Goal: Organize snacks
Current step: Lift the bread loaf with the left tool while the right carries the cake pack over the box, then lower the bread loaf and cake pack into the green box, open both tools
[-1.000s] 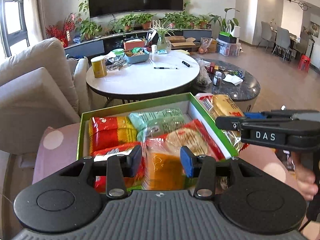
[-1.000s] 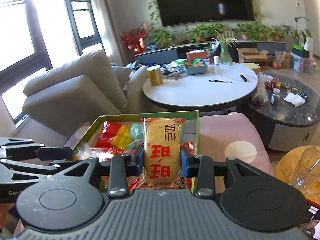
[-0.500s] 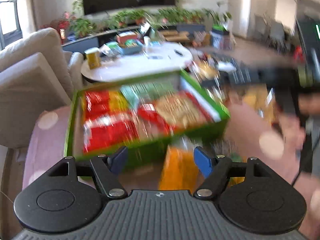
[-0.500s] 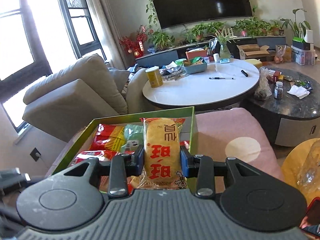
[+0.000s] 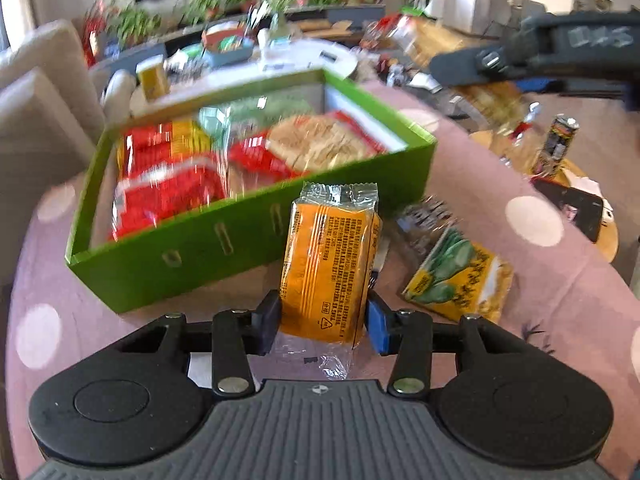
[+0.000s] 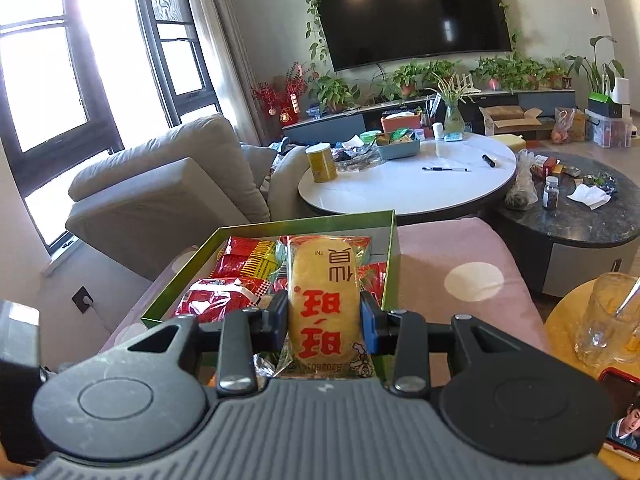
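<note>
The left tool [image 5: 323,326] has just been closing its jaws, and its pads now press on both sides of an orange snack packet [image 5: 330,264] with clear crimped ends; rows of small dark print and a recycling triangle run down its back, too fine to read. The packet stands just outside the near wall of the green box [image 5: 208,248], over the pink dotted cloth [image 5: 520,280]. Inside the box lie red packets [image 5: 168,196], a pale green one and a beige cracker pack, all blurred. Beside the orange packet, on the cloth, lies a yellow packet with green pea pods [image 5: 460,280], its lettering illegible. The right tool [image 5: 532,60] crosses the upper right of the left view, its white label blurred.

In the right view, the right tool [image 6: 324,322] clamps a yellow rice-cracker packet [image 6: 324,304] bearing large red Chinese characters, a small "TM" and a printed code at its lower edge, seen upside down. It hangs over the box [image 6: 386,264], above the red packets [image 6: 218,300]
</note>
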